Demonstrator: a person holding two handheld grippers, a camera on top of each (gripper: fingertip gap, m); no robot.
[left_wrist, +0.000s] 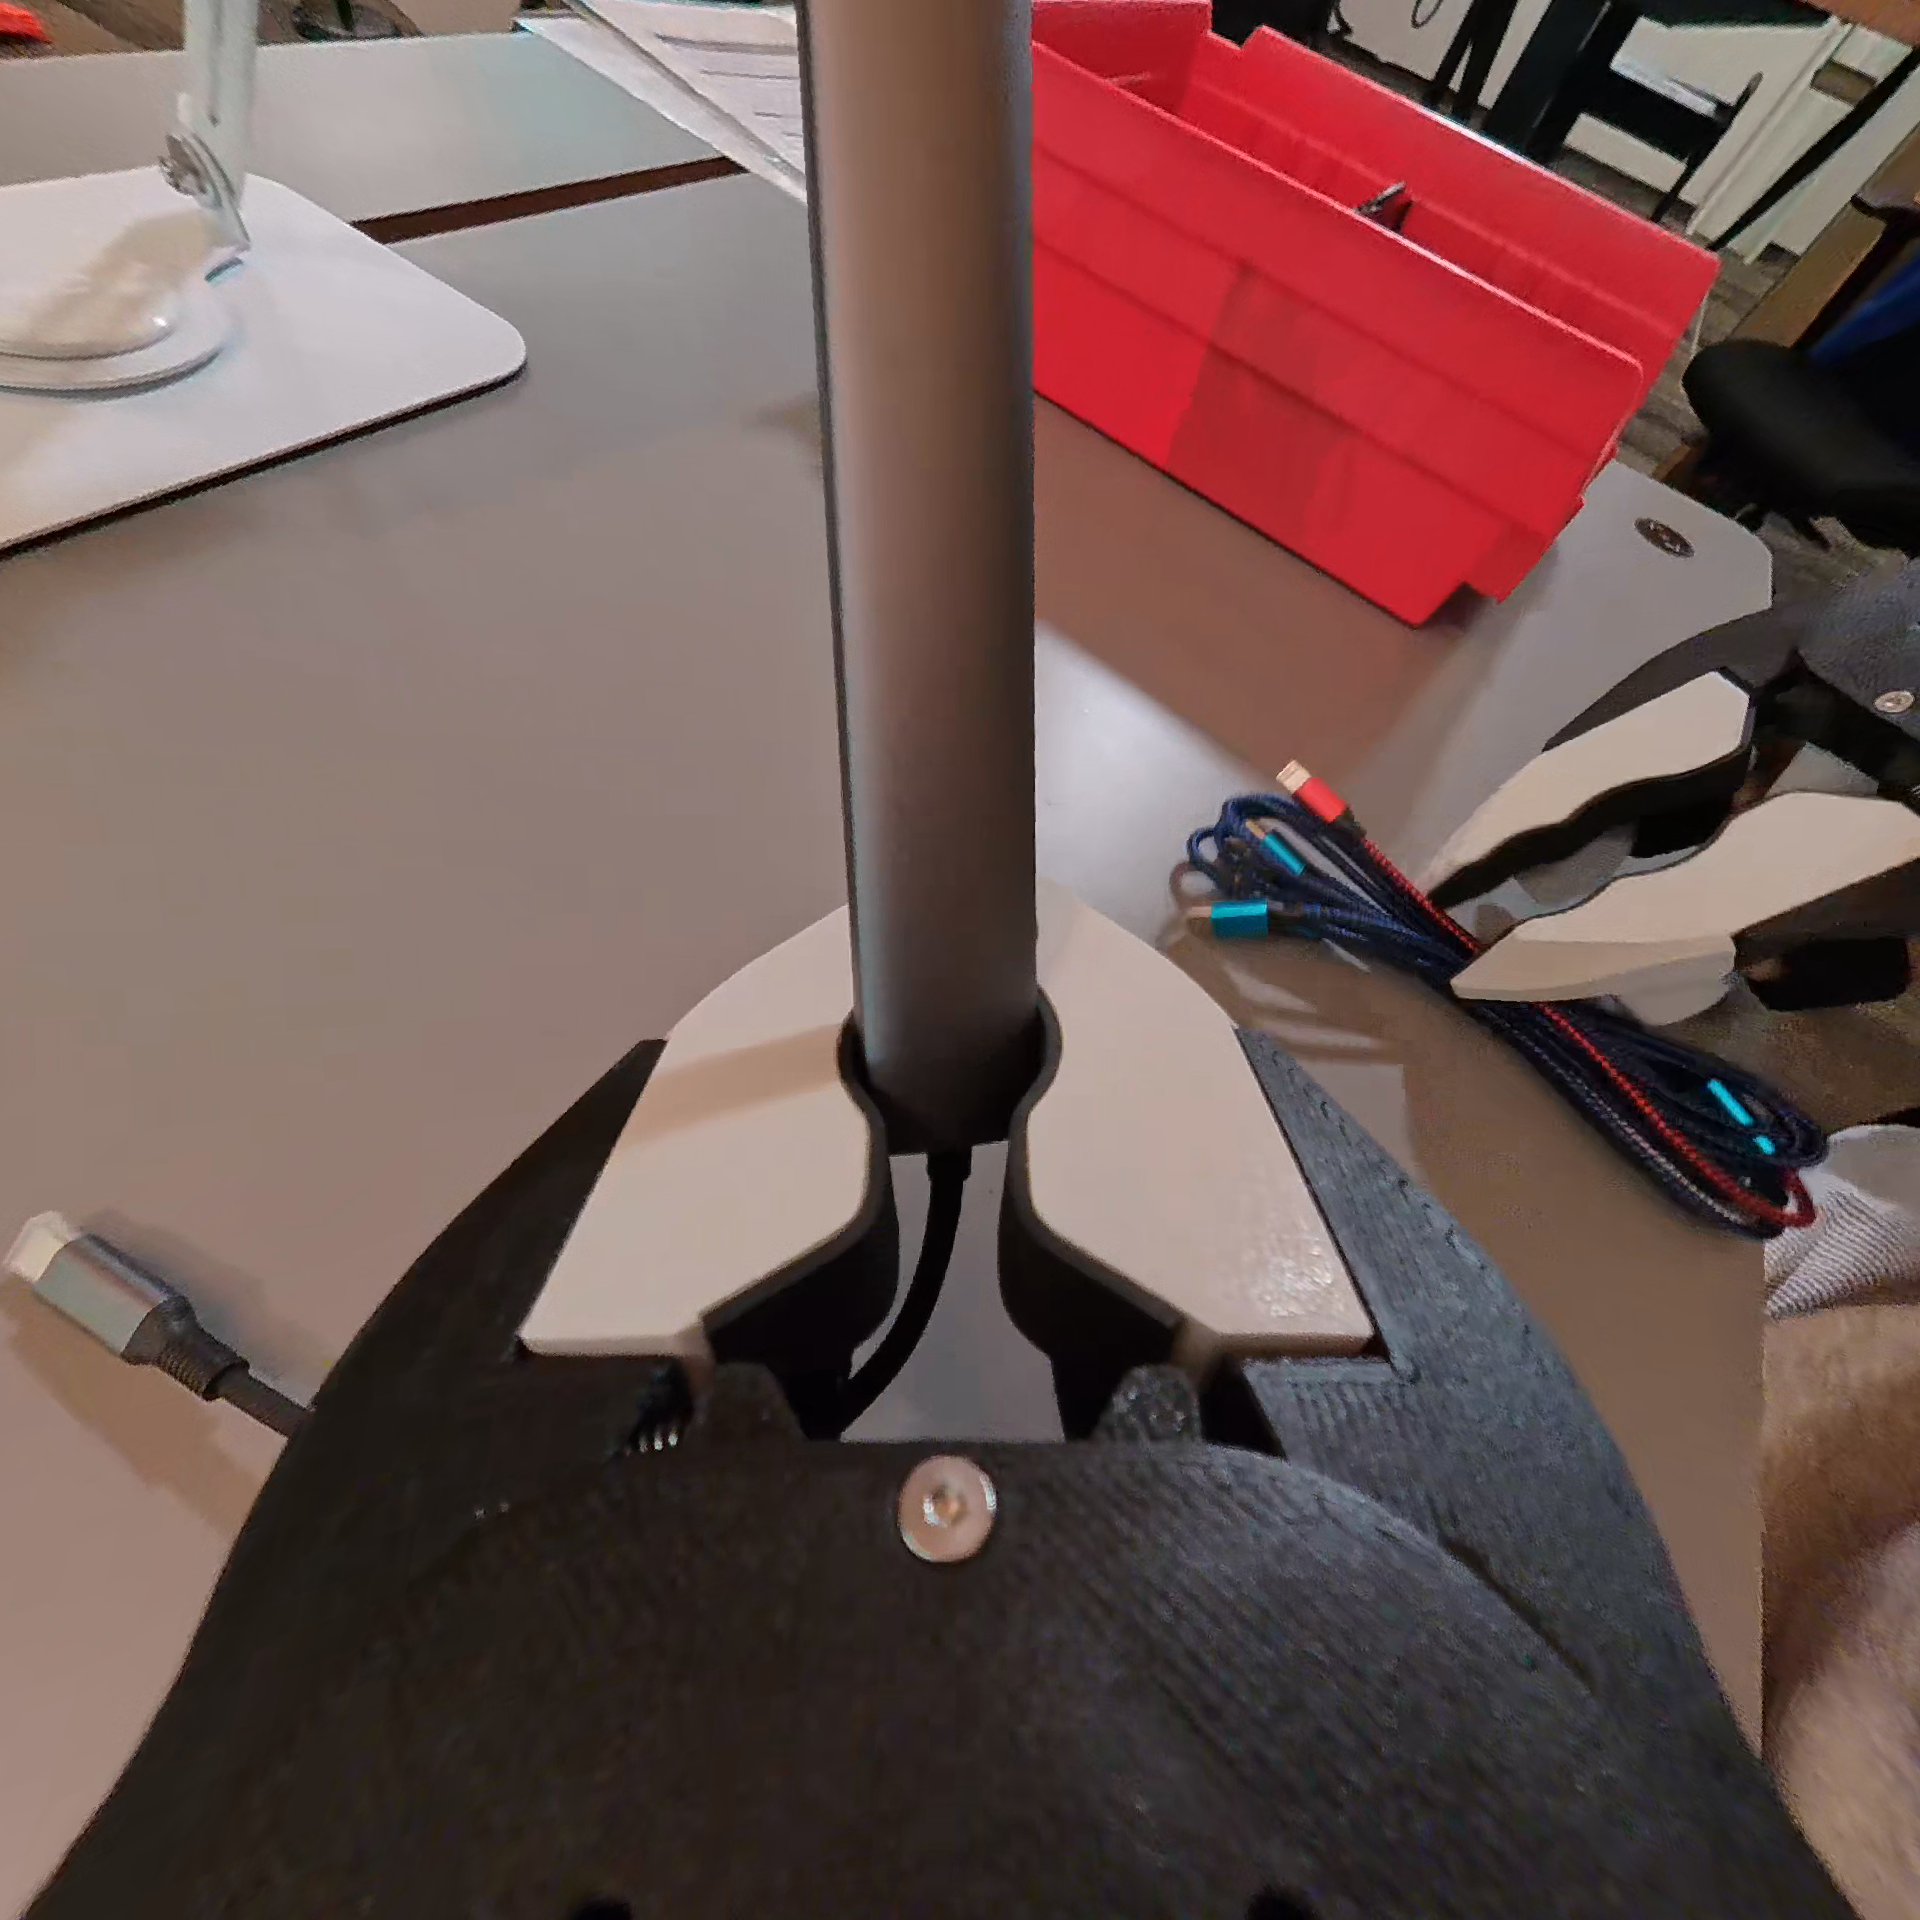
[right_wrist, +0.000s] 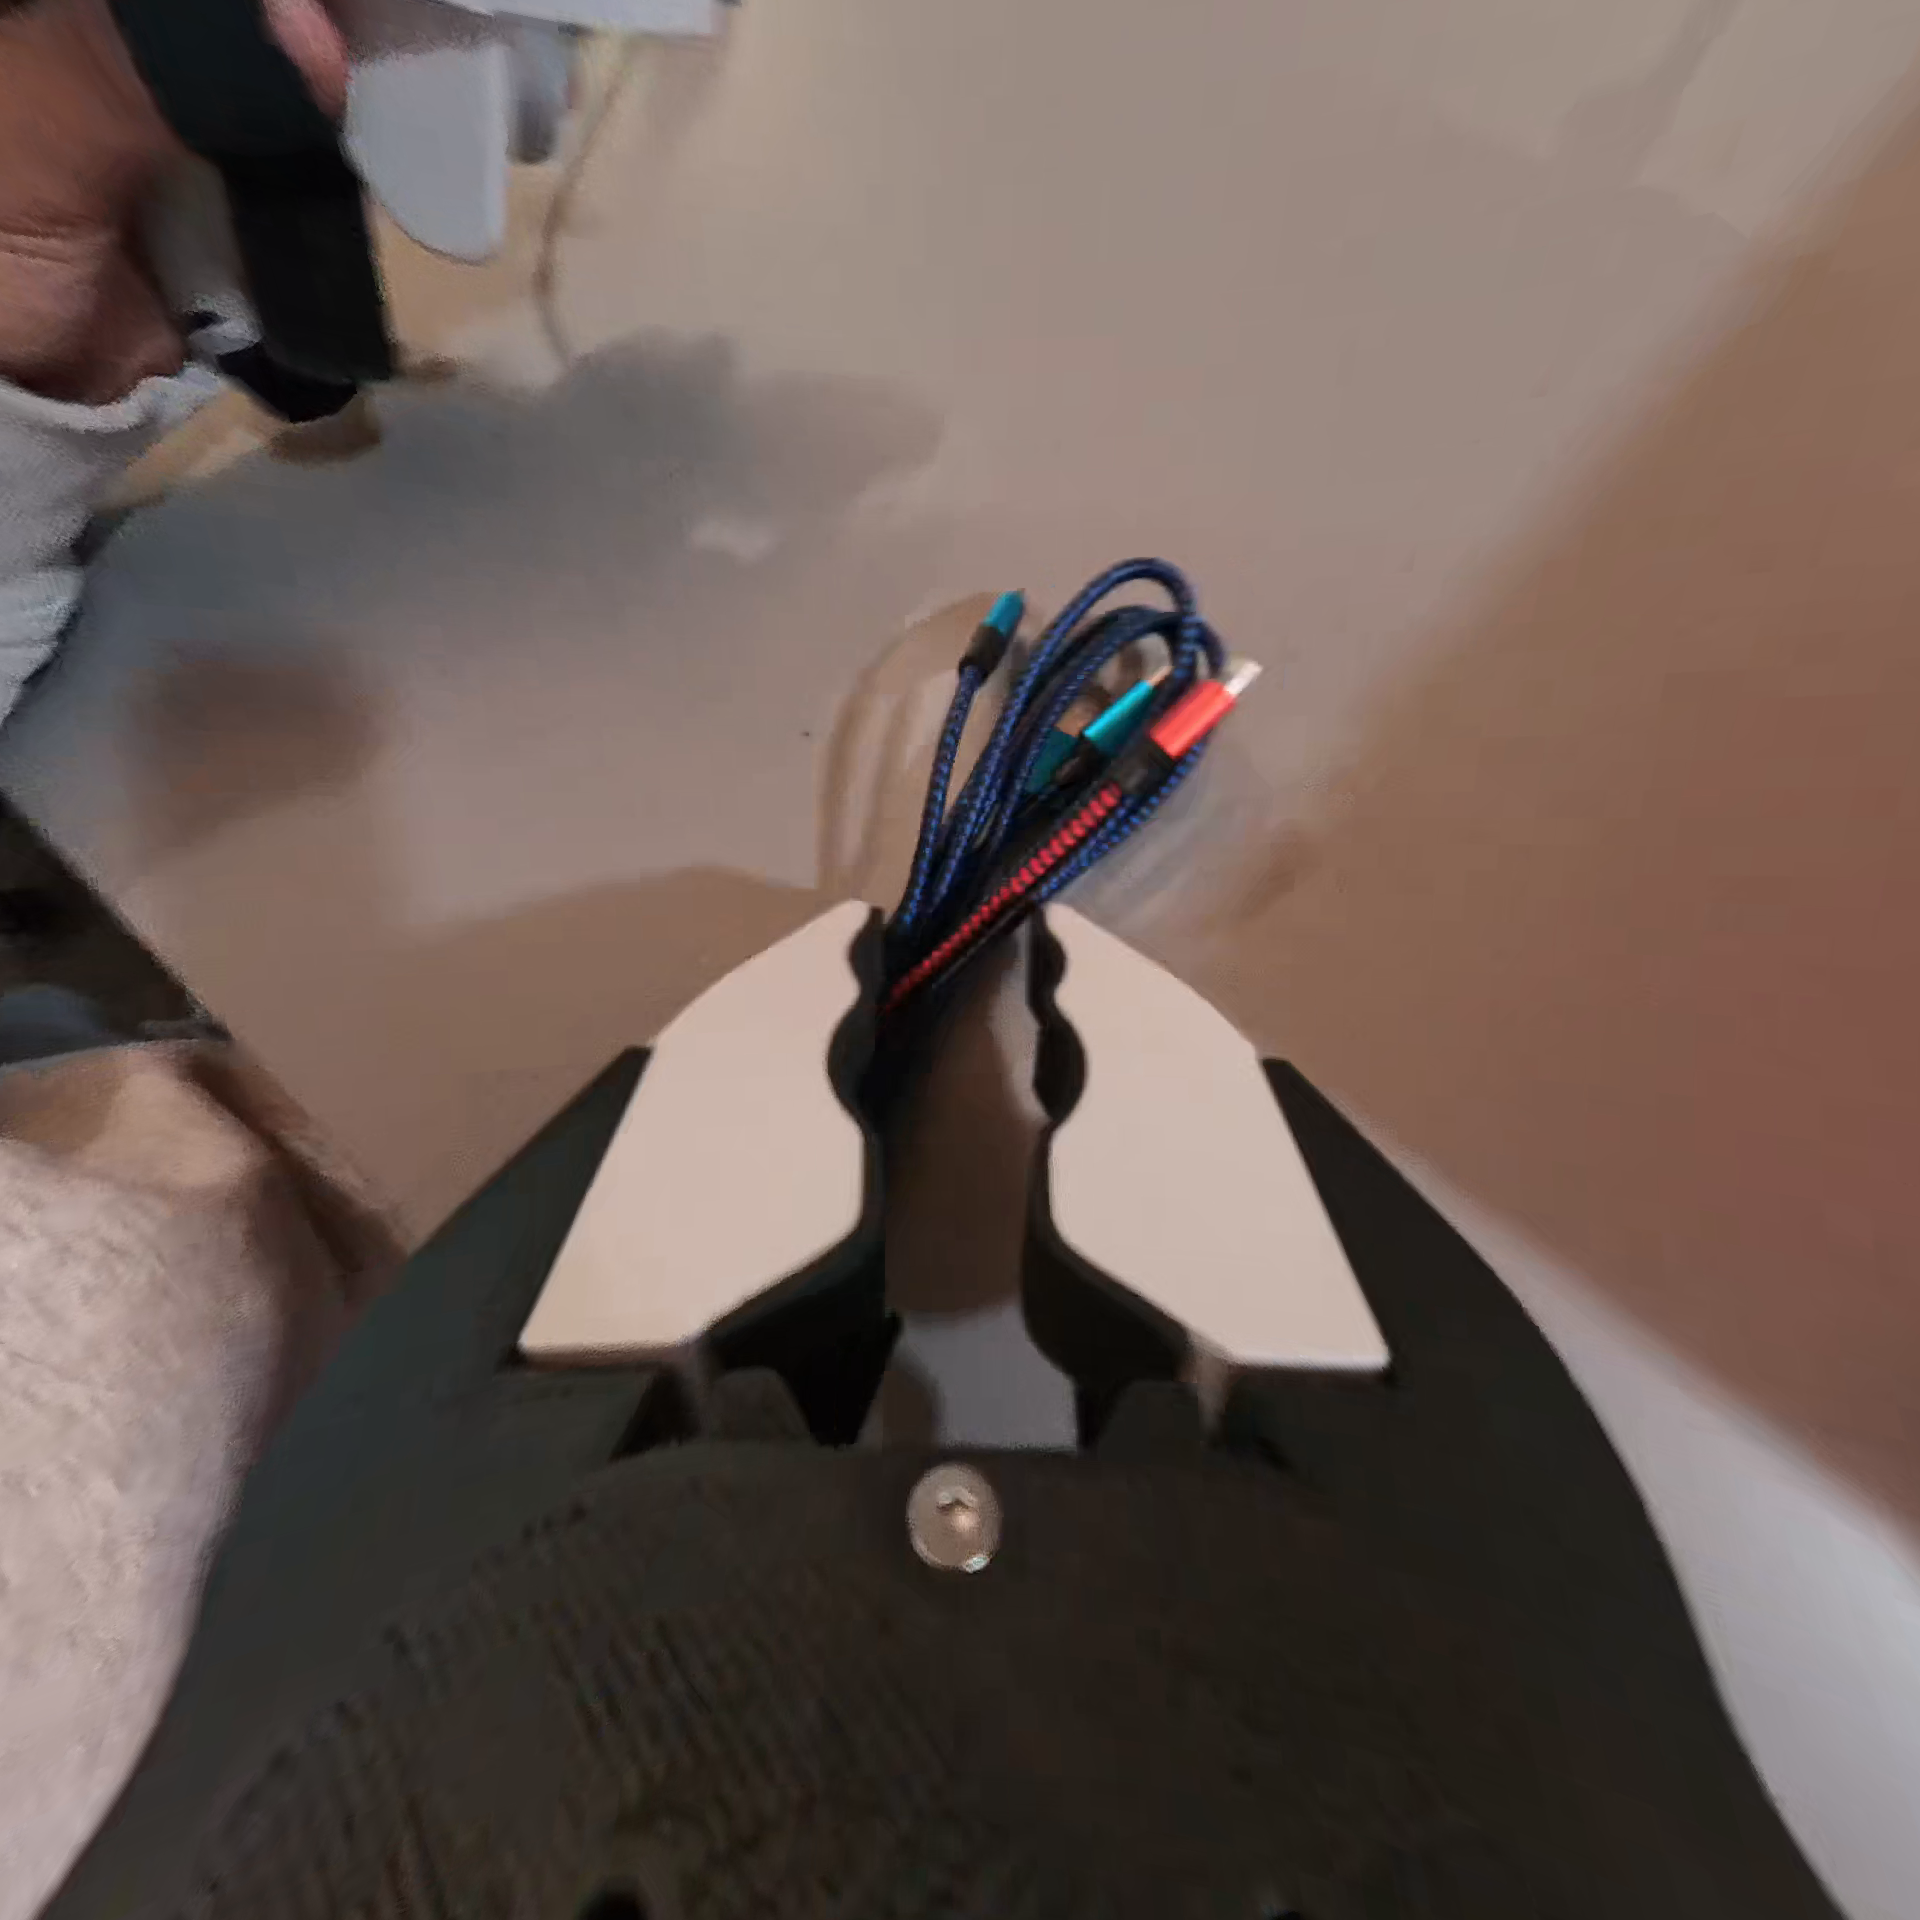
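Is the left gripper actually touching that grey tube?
Touching. The left wrist view shows the left gripper closed round the grey tube, with its curved fingers hugging the tube's lower end on both sides and no gap visible.

From behind our left gripper (left_wrist: 948, 1049) we look forward along its 2 fingers, very near, out across the grey table (left_wrist: 520, 727). The right wrist view sits close behind our right gripper (right_wrist: 951, 935), angled down at the same table. Both views share the cable bundle (left_wrist: 1351, 904), which lies ahead and to the right of the left gripper.
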